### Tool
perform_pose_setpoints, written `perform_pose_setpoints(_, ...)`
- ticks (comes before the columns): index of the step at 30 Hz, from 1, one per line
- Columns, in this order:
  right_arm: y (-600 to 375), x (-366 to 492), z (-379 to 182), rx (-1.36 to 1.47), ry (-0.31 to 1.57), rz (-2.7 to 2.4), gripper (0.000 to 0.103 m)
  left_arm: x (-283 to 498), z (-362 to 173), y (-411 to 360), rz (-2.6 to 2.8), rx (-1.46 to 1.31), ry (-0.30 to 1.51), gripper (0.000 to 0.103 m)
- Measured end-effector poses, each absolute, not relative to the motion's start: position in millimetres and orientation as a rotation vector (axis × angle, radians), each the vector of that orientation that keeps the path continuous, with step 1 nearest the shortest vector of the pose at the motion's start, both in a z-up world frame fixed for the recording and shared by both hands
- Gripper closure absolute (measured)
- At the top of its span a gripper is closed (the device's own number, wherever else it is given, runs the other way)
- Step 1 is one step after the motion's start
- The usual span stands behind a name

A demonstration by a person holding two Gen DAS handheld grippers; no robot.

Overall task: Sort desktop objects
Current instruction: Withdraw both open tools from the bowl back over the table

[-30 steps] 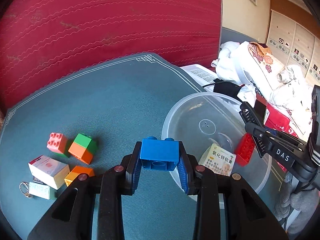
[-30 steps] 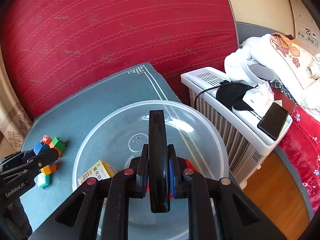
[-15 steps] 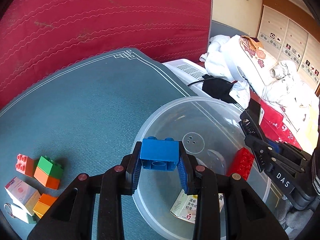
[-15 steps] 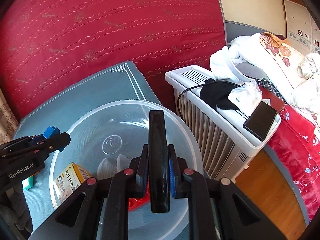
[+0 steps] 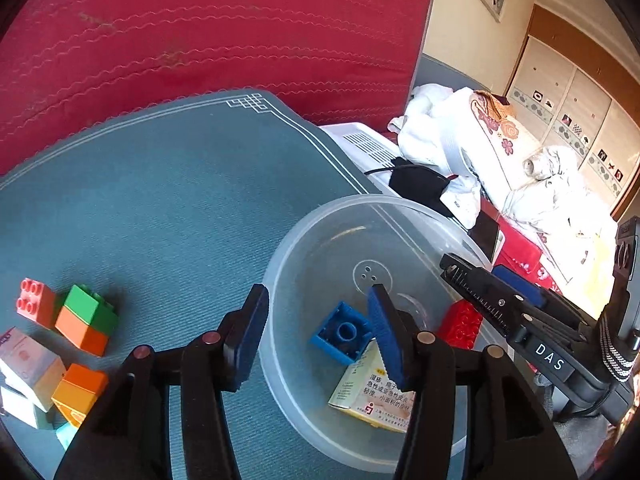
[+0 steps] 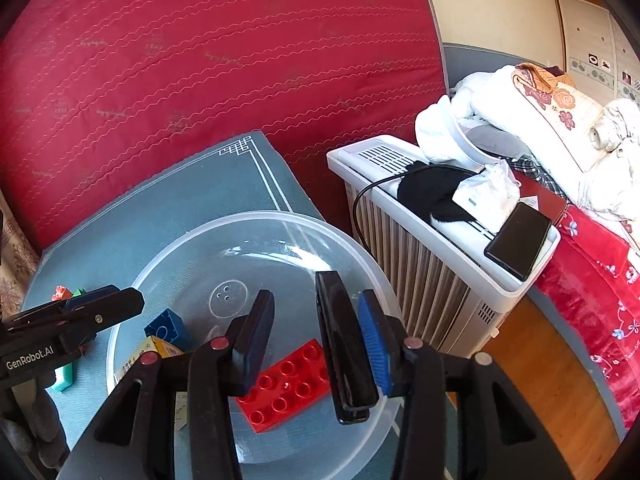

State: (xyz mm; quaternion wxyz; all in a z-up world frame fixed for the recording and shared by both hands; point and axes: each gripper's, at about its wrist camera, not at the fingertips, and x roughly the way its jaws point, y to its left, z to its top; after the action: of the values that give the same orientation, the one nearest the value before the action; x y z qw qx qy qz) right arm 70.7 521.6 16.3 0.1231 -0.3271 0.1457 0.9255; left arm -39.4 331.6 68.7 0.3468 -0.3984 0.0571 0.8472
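so the clear plastic bowl (image 5: 304, 240) on the teal table mat (image 5: 160, 200) is holding three things already: a blue brick (image 5: 340, 336) lying tipped on its side, a red brick (image 6: 286, 384) and a small yellow medicine box (image 5: 376, 396). the left gripper (image 5: 316, 336) is seen spread wide over the bowl's near rim with nothing between its pads, and the blue brick sits just below it. the right gripper (image 6: 316, 332) is parted too; a black flat piece stands between its jaws, against the right pad, though whether it's actually held can't be told.

still left on the mat, judging by the left wrist view: a pink brick (image 5: 34, 302), a green-on-orange stack (image 5: 86, 320), an orange brick (image 5: 80, 392) and a white box (image 5: 30, 368). roughly halfway done, it'd be guessed.
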Motion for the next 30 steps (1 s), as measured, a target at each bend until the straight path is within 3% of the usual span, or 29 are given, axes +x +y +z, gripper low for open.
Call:
perform_pose_setpoints(14, 488, 80, 31, -0.937, 0.414, 2.797, 0.052, -17, 85, 277, 2.317, -0.979, 0.127, 0.048)
perform_pose_setpoints(20, 461, 88, 37, -0.927, 0.378, 2.865, 0.038, -13, 85, 239, 2.371, -1.000, 0.088, 0.048)
perform_pose_setpoints(25, 434, 93, 39, -0.943, 0.344, 2.920, 0.035, -13, 81, 195, 2.441, -1.024, 0.033, 0.048)
perform_pose_setpoints(28, 419, 95, 37, -0.960, 0.338, 2.944, 0.034, -15, 74, 166, 2.470, -1.064, -0.013, 0.035)
perform_pose_setpoints(30, 408, 97, 33, -0.977, 0.339, 2.954, 0.033, -16, 69, 145, 2.498, -1.090, -0.051, 0.034)
